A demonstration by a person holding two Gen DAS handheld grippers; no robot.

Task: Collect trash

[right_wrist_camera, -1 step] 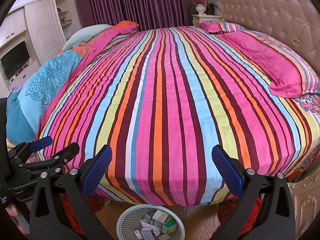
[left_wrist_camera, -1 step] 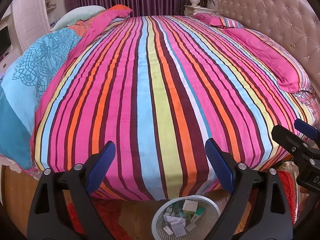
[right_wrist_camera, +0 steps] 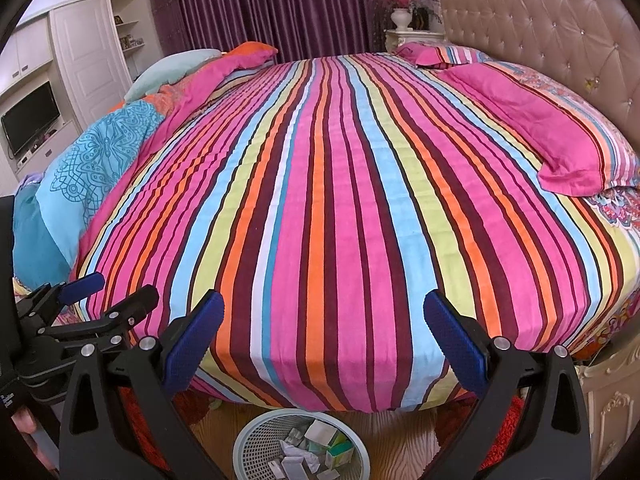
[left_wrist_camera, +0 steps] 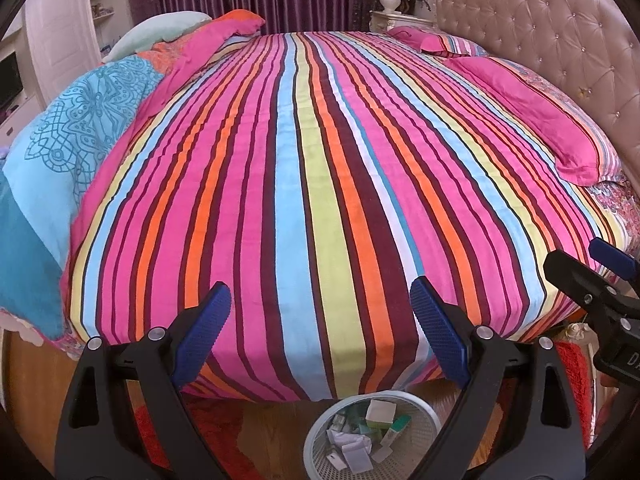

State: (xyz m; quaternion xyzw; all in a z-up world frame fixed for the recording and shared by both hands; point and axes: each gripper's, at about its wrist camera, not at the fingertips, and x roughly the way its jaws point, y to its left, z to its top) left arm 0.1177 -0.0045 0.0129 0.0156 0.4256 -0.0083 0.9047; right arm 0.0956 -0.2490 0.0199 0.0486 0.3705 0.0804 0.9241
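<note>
A white mesh wastebasket (left_wrist_camera: 320, 446) stands on the wooden floor at the foot of the bed, holding several small boxes and crumpled papers (left_wrist_camera: 362, 432). It also shows in the right wrist view (right_wrist_camera: 256, 444). My left gripper (left_wrist_camera: 320, 312) is open and empty, held above the basket and facing the bed. My right gripper (right_wrist_camera: 322, 320) is open and empty, also above the basket. The right gripper shows at the right edge of the left wrist view (left_wrist_camera: 592, 272); the left gripper shows at the left edge of the right wrist view (right_wrist_camera: 104, 292). No loose trash shows on the striped bedspread (left_wrist_camera: 320, 160).
A pink pillow (left_wrist_camera: 532, 108) lies by the tufted headboard (left_wrist_camera: 560, 28). A blue patterned quilt (left_wrist_camera: 80, 132) is bunched on the left. Red rugs (left_wrist_camera: 208, 432) lie on the floor by the basket. A cabinet with a TV (right_wrist_camera: 30, 120) stands far left.
</note>
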